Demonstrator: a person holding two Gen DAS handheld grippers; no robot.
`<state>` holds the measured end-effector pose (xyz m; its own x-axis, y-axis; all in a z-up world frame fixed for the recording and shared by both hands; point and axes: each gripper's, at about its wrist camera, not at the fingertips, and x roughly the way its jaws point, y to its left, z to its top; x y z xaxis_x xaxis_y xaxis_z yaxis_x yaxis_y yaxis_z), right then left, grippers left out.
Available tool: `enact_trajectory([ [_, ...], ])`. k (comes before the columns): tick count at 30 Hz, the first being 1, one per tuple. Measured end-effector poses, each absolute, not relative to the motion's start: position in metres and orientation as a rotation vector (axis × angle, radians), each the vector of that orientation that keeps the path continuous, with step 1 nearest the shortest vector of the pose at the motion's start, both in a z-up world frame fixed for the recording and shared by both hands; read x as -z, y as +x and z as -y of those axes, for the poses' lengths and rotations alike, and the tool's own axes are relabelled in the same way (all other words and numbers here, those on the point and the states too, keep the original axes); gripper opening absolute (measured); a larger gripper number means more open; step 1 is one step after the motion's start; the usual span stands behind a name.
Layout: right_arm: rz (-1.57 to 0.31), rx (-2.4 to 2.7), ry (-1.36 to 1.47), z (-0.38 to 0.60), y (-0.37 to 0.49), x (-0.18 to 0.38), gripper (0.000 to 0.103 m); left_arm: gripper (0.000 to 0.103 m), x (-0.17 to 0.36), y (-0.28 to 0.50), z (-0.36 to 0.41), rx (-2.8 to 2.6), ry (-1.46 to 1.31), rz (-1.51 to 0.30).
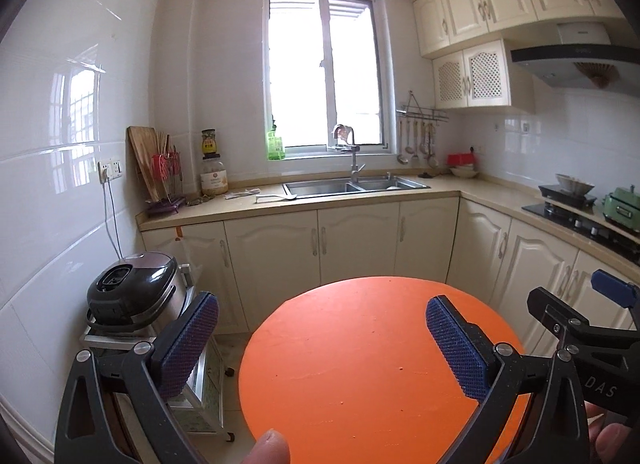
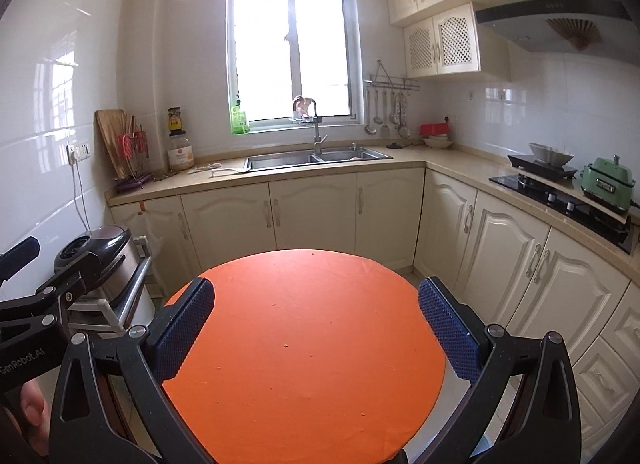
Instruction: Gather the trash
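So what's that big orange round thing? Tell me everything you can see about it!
It is a round table with a flat, bright orange top that looks matte, like cloth or paint. It stands level in the middle of the kitchen floor, in front of the cream cupboards under the sink. A few tiny crumbs or specks dot it; nothing bigger lies on it. Its legs are hidden. Both open grippers, left gripper and right gripper, hover over its near edge, seemingly not touching it.

Light source: daylight through the window [image 1: 322, 76], blown out white.
Glare: window reflections on the glossy left wall tiles [image 1: 76, 104].
Edges: fisheye bending, dark vignetted corners.
Focus: sharp, no motion blur.
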<state>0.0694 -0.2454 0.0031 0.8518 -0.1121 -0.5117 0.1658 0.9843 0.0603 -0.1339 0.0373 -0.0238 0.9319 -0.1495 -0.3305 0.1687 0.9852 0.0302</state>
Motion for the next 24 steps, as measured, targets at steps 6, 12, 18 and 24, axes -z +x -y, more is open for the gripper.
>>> enact_trajectory([
  [6,-0.540,0.143,0.097,0.252,0.071,-0.001,0.103,0.102,0.015,-0.108,-0.031,0.178,0.029,-0.356],
  [12,-0.545,0.144,0.097,0.250,0.072,0.000,0.103,0.102,0.005,-0.086,-0.035,0.172,0.035,-0.361],
  [18,-0.545,0.142,0.089,0.245,0.071,0.001,0.103,0.102,0.004,-0.078,-0.033,0.183,0.035,-0.357],
  [24,-0.543,0.136,0.092,0.246,0.071,0.000,0.103,0.102,0.013,-0.080,-0.033,0.196,0.032,-0.350],
])
